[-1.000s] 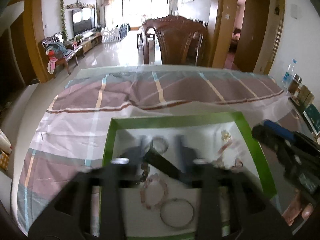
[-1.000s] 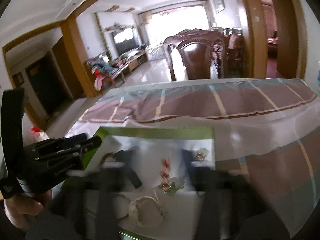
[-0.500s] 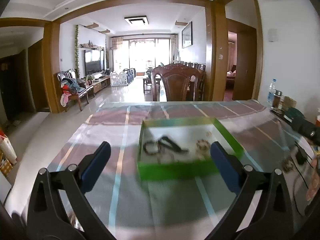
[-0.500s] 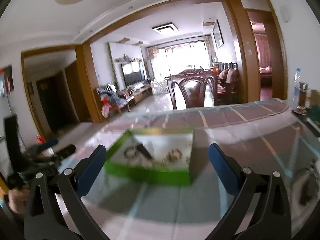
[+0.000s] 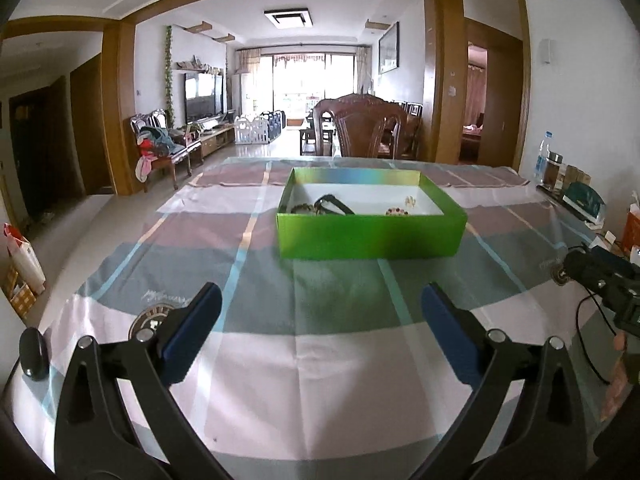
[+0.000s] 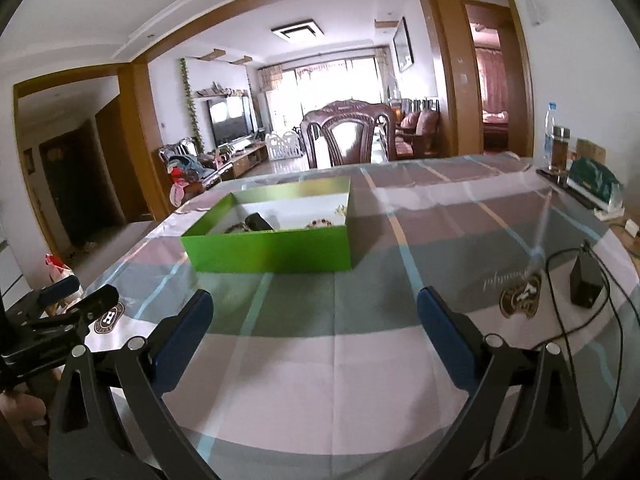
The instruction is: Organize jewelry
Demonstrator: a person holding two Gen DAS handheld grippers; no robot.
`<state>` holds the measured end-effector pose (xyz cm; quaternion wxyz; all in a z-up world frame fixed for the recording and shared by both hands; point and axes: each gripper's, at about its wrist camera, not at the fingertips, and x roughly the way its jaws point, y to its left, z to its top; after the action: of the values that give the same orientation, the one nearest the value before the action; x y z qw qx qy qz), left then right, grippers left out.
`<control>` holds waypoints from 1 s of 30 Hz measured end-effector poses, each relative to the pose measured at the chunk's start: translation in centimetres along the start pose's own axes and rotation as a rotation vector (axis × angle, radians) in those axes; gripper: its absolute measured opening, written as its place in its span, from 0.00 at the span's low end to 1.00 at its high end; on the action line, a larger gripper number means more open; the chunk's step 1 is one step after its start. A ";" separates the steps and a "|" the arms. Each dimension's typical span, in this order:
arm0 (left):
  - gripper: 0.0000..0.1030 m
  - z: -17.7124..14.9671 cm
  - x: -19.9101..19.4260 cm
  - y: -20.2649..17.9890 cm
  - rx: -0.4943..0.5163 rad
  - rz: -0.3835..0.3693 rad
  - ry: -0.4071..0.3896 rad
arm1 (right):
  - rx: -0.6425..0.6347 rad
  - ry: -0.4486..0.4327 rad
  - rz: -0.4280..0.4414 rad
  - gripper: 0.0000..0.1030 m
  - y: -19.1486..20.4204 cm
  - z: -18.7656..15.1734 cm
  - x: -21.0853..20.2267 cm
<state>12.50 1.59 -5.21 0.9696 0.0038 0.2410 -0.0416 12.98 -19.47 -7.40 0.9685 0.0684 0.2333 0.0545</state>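
A green box (image 5: 370, 236) stands on the checked tablecloth, also in the right wrist view (image 6: 268, 250). Inside it lie several pieces of jewelry: a dark band (image 5: 334, 205), beaded bracelets (image 5: 397, 211) and a small gold piece (image 5: 410, 200); most of the contents are hidden by the near wall. My left gripper (image 5: 320, 334) is open and empty, well back from the box near the table's front edge. My right gripper (image 6: 314, 334) is open and empty, also back from the box and to its right.
A black block with a cable (image 6: 585, 284) lies on the cloth at right. Bottles and a green box (image 5: 582, 200) line the right edge. A wooden chair (image 5: 362, 128) stands behind the table. A small black object (image 5: 34, 354) sits at the front left.
Both grippers were over the box's inside a second ago. They have pulled back toward the table's front edge and now stand open and empty.
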 end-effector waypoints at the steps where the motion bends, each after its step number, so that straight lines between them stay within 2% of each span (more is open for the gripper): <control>1: 0.96 0.0 0.0 0.2 -0.004 0.001 0.002 | -0.002 0.009 0.003 0.97 0.0 -0.3 0.3; 9: 0.96 0.1 0.0 0.6 -0.015 -0.005 0.012 | -0.017 0.017 -0.006 0.96 0.4 -1.0 0.2; 30: 0.96 0.8 0.4 0.6 -0.013 -0.017 0.012 | -0.008 0.025 -0.010 0.97 0.3 -0.3 0.5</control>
<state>13.22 2.12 -4.69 0.9678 -0.0042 0.2469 -0.0480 13.30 -19.12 -7.81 0.9660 0.0628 0.2454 0.0513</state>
